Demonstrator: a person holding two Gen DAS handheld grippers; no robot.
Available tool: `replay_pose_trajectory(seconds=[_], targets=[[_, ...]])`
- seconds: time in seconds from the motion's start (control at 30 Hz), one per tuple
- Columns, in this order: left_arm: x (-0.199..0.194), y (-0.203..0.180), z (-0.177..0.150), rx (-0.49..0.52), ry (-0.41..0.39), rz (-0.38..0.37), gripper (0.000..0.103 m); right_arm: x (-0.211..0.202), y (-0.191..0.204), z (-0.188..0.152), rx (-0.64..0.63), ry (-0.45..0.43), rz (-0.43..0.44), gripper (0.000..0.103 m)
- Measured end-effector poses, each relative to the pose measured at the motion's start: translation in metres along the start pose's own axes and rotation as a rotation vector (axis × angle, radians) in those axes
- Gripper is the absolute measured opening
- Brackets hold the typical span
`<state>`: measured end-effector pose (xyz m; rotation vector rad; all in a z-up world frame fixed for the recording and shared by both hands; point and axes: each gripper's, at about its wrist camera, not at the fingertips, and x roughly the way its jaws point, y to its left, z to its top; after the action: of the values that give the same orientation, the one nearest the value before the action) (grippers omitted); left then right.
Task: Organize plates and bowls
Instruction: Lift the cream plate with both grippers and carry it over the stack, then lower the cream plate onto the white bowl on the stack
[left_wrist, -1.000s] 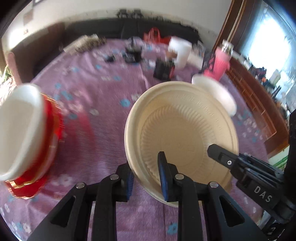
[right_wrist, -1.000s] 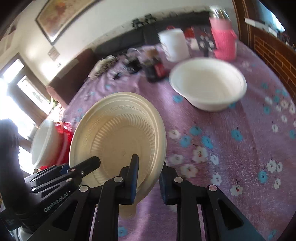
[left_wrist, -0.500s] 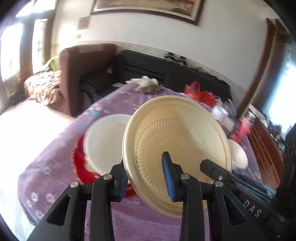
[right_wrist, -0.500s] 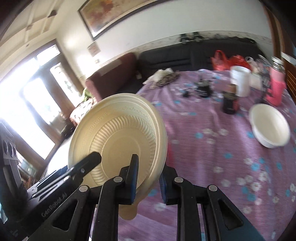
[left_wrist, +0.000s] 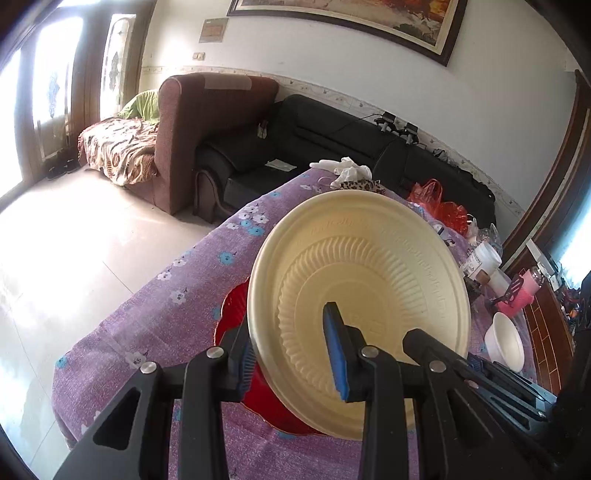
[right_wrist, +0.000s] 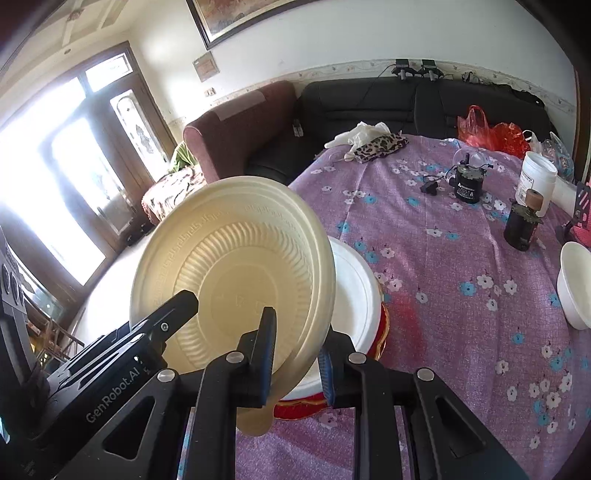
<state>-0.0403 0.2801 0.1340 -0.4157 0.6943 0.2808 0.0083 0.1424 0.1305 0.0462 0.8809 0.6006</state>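
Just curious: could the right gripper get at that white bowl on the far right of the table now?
Probably not yet. The right gripper is shut on the cream plate; the white bowl sits apart with open cloth between.

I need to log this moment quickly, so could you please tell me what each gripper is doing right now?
Left gripper: jaws just opened a little, still around the plate rim.
Right gripper: shut on the same plate's opposite rim.

Bare tablecloth (right_wrist: 461, 332) beside white bowl (right_wrist: 576, 288)
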Motion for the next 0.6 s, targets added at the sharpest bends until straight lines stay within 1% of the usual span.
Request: replay_pose_trajectory(seconds=[0.17, 0.33, 0.43, 0.47, 0.5, 0.57, 0.6], targets=[[0.013, 0.009, 0.0, -0.003, 0.018, 0.004, 0.032, 0.016, 0.002, -0.002, -0.003, 0.036, -0.023, 0.023], [0.02, 0.006, -0.005, 0.02, 0.029, 0.006, 0.032, 0.023, 0.0, -0.001, 0.01, 0.05, -0.035, 0.024], [0.02, 0.005, -0.006, 0.03, 0.024, 0.012, 0.036, 0.028, -0.005, -0.001, 0.021, 0.06, -0.042, 0.023], [0.021, 0.005, -0.005, 0.027, 0.024, 0.017, 0.043, 0.029, -0.007, -0.001, 0.024, 0.063, -0.045, 0.023], [0.02, 0.007, -0.004, 0.02, 0.02, 0.021, 0.052, 0.031, -0.009, -0.001, 0.027, 0.066, -0.053, 0.023], [0.017, 0.009, -0.004, 0.007, 0.004, 0.03, 0.06, 0.034, -0.013, -0.001, 0.032, 0.071, -0.064, 0.023], [0.015, 0.01, -0.003, 0.004, -0.004, 0.034, 0.061, 0.035, -0.015, -0.001, 0.037, 0.071, -0.068, 0.023]])
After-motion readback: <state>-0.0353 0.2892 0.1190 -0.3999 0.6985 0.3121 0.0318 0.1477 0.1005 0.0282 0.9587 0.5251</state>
